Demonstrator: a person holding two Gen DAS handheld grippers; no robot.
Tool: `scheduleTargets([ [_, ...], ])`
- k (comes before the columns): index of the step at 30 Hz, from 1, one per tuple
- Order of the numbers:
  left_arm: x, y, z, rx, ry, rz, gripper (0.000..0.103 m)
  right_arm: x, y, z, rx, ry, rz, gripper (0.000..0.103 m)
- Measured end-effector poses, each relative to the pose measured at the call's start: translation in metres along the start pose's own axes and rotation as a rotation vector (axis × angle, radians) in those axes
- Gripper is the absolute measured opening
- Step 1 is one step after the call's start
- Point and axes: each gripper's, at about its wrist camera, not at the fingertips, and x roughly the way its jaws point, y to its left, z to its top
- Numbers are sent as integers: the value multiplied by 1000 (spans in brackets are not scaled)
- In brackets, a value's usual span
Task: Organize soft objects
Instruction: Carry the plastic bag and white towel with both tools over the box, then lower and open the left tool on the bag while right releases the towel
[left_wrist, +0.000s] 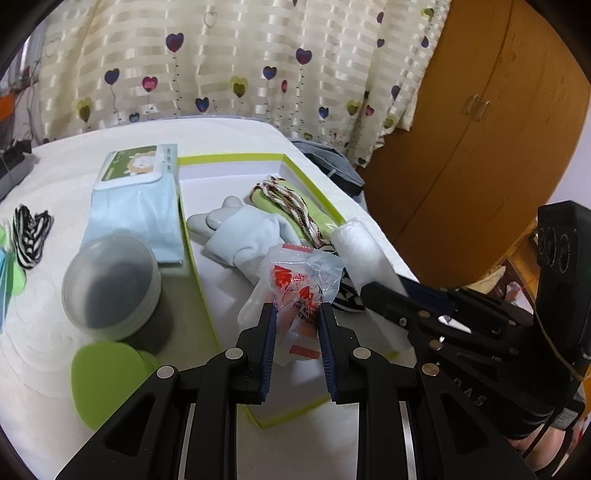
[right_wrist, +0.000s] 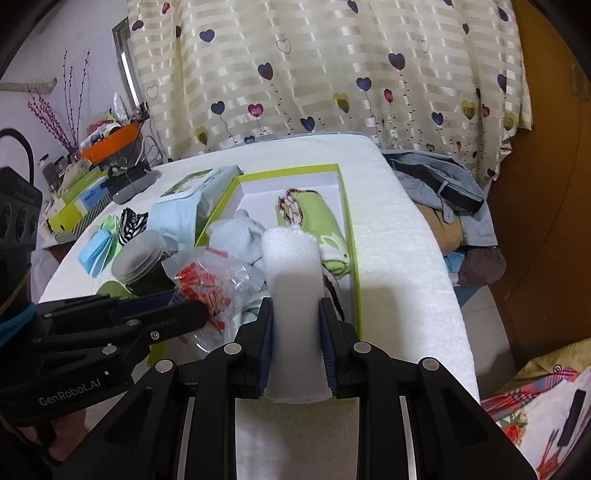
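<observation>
My left gripper (left_wrist: 296, 310) is shut on a clear plastic packet with red print (left_wrist: 301, 291), held over the near end of a white box with a lime-green rim (left_wrist: 192, 258). My right gripper (right_wrist: 296, 308) is shut on a rolled white towel (right_wrist: 293, 280), also above that box (right_wrist: 352, 258). In the box lie a pale blue plush toy (left_wrist: 242, 230), a green cloth with braided cord (left_wrist: 284, 201) and a striped black-and-white item, mostly hidden. The right gripper (left_wrist: 373, 291) shows at the right of the left wrist view, and the left gripper's fingers (right_wrist: 177, 310) show in the right wrist view.
On the white tabletop left of the box stand a round grey tin (left_wrist: 110, 284), a light blue wipes pack (left_wrist: 136, 199), a green disc (left_wrist: 105, 373) and a striped cloth (left_wrist: 29, 232). A heart-print curtain (left_wrist: 221, 66) hangs behind, a wooden wardrobe (left_wrist: 480, 129) stands right, clothes (right_wrist: 443, 195) pile beside.
</observation>
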Motion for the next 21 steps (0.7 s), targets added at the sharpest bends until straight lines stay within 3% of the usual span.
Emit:
scheduleTargets([
  [21,24,12,34,-14,-42,97,21,38,-6,23,24,14,38,25],
])
